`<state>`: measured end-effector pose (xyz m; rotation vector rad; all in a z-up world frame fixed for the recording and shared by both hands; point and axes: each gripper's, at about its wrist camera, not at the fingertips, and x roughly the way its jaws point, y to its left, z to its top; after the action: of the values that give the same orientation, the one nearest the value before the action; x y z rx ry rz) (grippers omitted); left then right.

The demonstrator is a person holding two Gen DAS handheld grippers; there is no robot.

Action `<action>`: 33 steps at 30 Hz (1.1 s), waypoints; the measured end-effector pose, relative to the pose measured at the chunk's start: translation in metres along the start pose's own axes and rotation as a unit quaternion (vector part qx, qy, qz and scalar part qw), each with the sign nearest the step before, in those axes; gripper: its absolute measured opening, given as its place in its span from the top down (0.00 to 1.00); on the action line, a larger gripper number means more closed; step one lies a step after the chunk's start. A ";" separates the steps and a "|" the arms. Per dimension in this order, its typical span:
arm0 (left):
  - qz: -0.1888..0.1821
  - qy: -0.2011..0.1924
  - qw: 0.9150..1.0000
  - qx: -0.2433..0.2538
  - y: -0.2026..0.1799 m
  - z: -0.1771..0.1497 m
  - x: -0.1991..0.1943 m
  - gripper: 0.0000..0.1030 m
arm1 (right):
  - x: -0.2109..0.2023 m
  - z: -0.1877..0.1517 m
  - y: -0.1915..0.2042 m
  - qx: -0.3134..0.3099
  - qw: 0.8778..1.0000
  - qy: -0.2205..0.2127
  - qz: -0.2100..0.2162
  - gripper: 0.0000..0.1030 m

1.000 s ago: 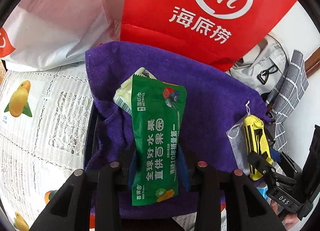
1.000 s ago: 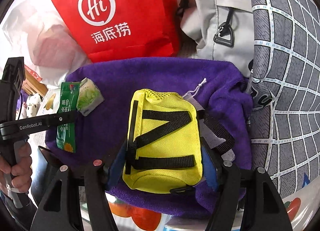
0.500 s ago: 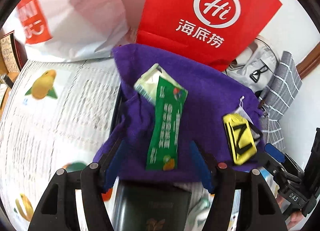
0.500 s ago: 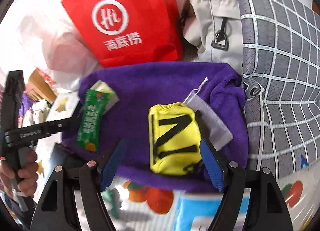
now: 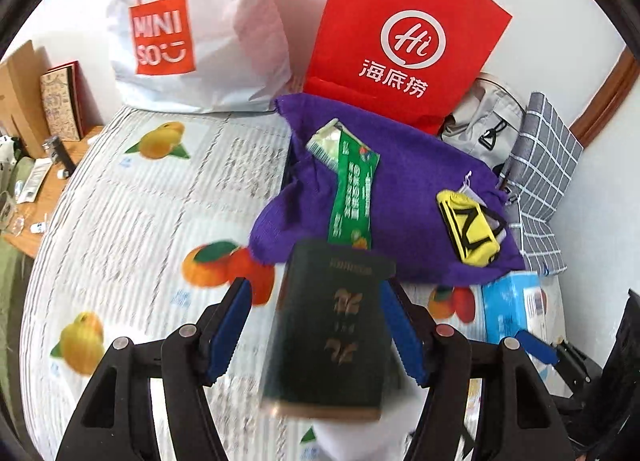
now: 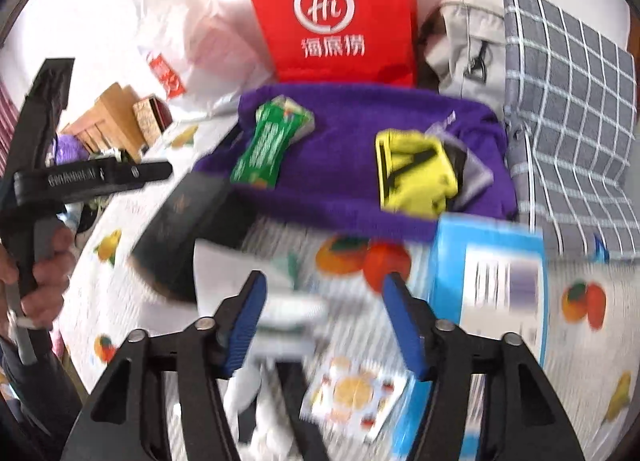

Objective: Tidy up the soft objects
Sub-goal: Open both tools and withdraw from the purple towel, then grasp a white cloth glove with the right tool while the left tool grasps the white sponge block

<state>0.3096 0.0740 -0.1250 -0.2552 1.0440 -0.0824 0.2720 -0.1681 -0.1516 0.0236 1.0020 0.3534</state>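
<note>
Left tongs [image 5: 316, 329] apart, a dark green box [image 5: 332, 325] standing between the blue pads; contact unclear through the blur. Right tongs [image 6: 324, 317] apart, jaws just narrowed, only blurred white packets on the fruit-print table [image 6: 580, 345] beneath. The green snack packet [image 5: 352, 197] and yellow strapped pouch [image 5: 468, 227] lie well apart on the purple towel [image 5: 404, 197], before the red paper bag [image 5: 400, 37].

Back edge was walled off — white shopping bag [image 5: 200, 41], red paper bag [image 5: 400, 49], grey backpack [image 5: 486, 121] and checked cloth [image 5: 548, 181] stood side by side. Purple towel [image 5: 408, 197] filled the middle, dark green box [image 5: 336, 325] and blue box [image 6: 492, 281] just before it. Open tablecloth [image 5: 132, 221] lay left — clear passage there.
</note>
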 end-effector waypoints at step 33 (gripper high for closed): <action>-0.036 0.015 0.999 0.011 -0.008 -0.103 -0.021 0.36 | -0.033 -0.121 0.032 -0.041 0.999 0.013 0.000 0.80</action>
<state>0.2105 0.0529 -0.1547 -0.2722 1.0622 -0.1633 0.1466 -0.1647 -0.1841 -0.0547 1.0118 0.3944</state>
